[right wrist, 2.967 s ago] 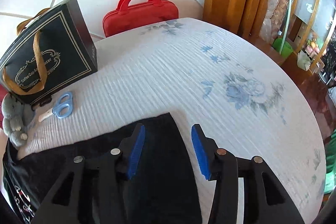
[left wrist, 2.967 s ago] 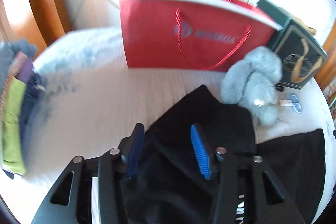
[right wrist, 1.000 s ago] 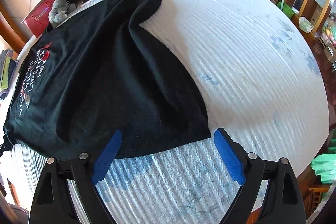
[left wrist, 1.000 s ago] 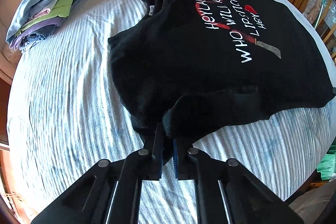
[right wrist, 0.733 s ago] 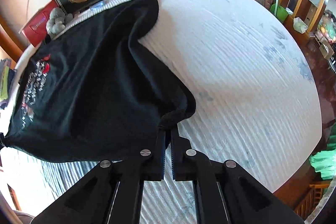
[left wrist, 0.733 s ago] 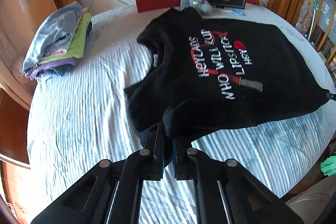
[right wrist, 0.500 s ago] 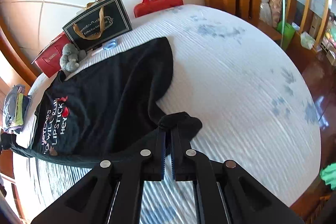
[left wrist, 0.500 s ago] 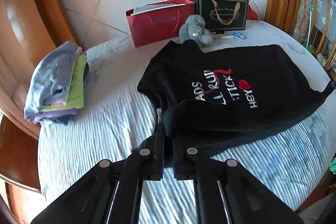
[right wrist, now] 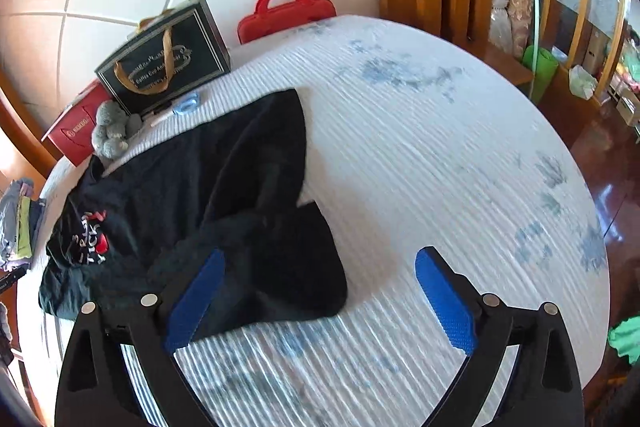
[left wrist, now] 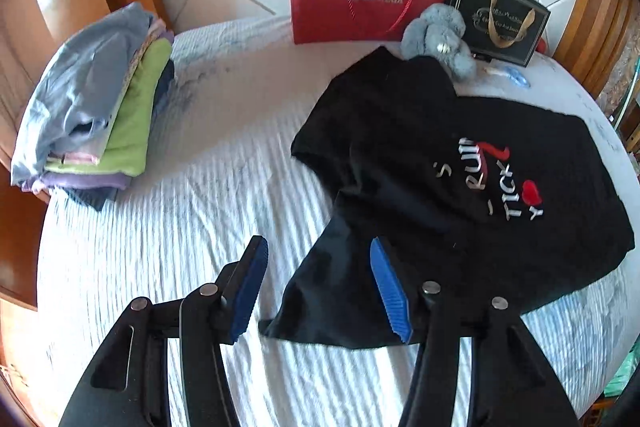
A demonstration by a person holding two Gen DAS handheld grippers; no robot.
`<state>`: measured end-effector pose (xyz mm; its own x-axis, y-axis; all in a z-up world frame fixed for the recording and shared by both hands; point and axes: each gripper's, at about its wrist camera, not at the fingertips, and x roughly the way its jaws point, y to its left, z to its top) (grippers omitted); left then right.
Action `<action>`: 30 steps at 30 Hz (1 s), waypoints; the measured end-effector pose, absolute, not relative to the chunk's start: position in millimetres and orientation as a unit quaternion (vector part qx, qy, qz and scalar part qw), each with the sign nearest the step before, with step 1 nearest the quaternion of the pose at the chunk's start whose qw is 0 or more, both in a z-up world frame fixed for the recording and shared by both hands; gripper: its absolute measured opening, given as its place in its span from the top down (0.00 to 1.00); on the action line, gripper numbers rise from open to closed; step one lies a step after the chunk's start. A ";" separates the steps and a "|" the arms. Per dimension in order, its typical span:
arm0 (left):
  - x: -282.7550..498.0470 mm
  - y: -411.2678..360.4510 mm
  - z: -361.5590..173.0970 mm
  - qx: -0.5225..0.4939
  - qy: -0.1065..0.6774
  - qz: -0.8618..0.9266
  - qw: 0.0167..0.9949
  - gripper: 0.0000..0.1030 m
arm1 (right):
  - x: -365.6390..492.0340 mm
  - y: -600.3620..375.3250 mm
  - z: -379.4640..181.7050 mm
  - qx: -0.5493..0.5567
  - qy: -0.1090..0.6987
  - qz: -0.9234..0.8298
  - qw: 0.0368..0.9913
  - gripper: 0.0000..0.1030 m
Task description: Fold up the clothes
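**Both grippers spread wide over a half-folded black shirt**

The left gripper (left wrist: 316, 281) hangs just above the bed (left wrist: 168, 239), jaws well apart and holding nothing; its right blue pad (left wrist: 387, 289) sits over the near corner of the black T-shirt (left wrist: 432, 163), while the other pad is over bare sheet. The right gripper (right wrist: 318, 301) is opened wider still, also empty, with its left pad (right wrist: 196, 303) above the shirt's (right wrist: 224, 195) folded-over edge and its right pad over the striped white cover.

The shirt lies on the bed with its lower part doubled up over the body, so only part of the white and red lettering (left wrist: 492, 183) shows. Behind it, against the tiled wall, stand a red paper bag (left wrist: 360, 7) and a black gift bag (left wrist: 500, 23); a grey plush toy (left wrist: 440, 39) leans in front of them, touching the shirt's far edge, and blue scissors (left wrist: 514, 75) lie just beside it. A red case (right wrist: 286, 13) stands farther along. A stack of folded clothes (left wrist: 96, 107) rests at the left edge of the bed, well apart from the shirt.
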<state>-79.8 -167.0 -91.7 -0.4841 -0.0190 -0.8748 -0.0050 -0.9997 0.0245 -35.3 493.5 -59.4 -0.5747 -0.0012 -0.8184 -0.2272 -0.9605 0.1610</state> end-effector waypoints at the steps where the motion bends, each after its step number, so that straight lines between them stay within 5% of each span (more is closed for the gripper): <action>1: -76.5 -168.3 -100.1 0.515 -0.010 -0.857 0.006 0.47 | -30.8 493.8 -68.0 -0.465 0.124 0.874 0.062 0.06; 10: -77.8 -150.0 -141.3 0.536 -0.034 -0.844 0.008 0.47 | -19.8 480.1 -114.6 -0.499 0.077 0.863 0.030 0.06; 13: -77.6 -149.2 -149.8 0.550 -0.034 -0.834 0.028 0.98 | -32.5 471.6 -120.4 -0.497 0.059 0.865 0.020 0.07; 14: -76.1 -151.4 -149.0 0.550 -0.025 -0.834 0.032 0.98 | -38.1 468.5 -123.9 -0.503 0.054 0.863 0.017 0.10; 16: -72.7 -156.7 -146.4 0.550 -0.009 -0.834 0.038 0.99 | -50.8 458.7 -133.3 -0.523 0.043 0.851 0.011 0.68; 17: -70.6 -159.4 -144.9 0.552 -0.007 -0.833 0.044 0.99 | -54.5 453.3 -134.3 -0.527 0.025 0.849 0.019 0.70; 19: -65.3 -165.0 -139.7 0.550 -0.006 -0.834 0.051 0.99 | -58.6 447.3 -127.2 -0.528 0.017 0.849 0.019 0.93; 26: -37.0 -187.9 -119.4 0.540 0.007 -0.840 0.055 1.00 | -20.8 457.3 -75.3 -0.502 0.023 0.863 0.049 0.92; 28: -33.2 -185.1 -116.9 0.535 0.012 -0.844 0.038 0.99 | -18.4 464.9 -90.4 -0.532 0.011 0.843 0.075 0.77; 30: -34.1 -178.8 -116.2 0.535 0.015 -0.845 0.015 0.84 | -14.7 471.5 -101.3 -0.550 0.010 0.830 0.092 0.58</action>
<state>-34.1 -178.8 -116.2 -0.4276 -0.0101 -0.9039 0.0414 -0.9991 -0.0084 -14.7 471.5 -101.3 -0.3791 0.1414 -0.9145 -0.1643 -0.9828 -0.0838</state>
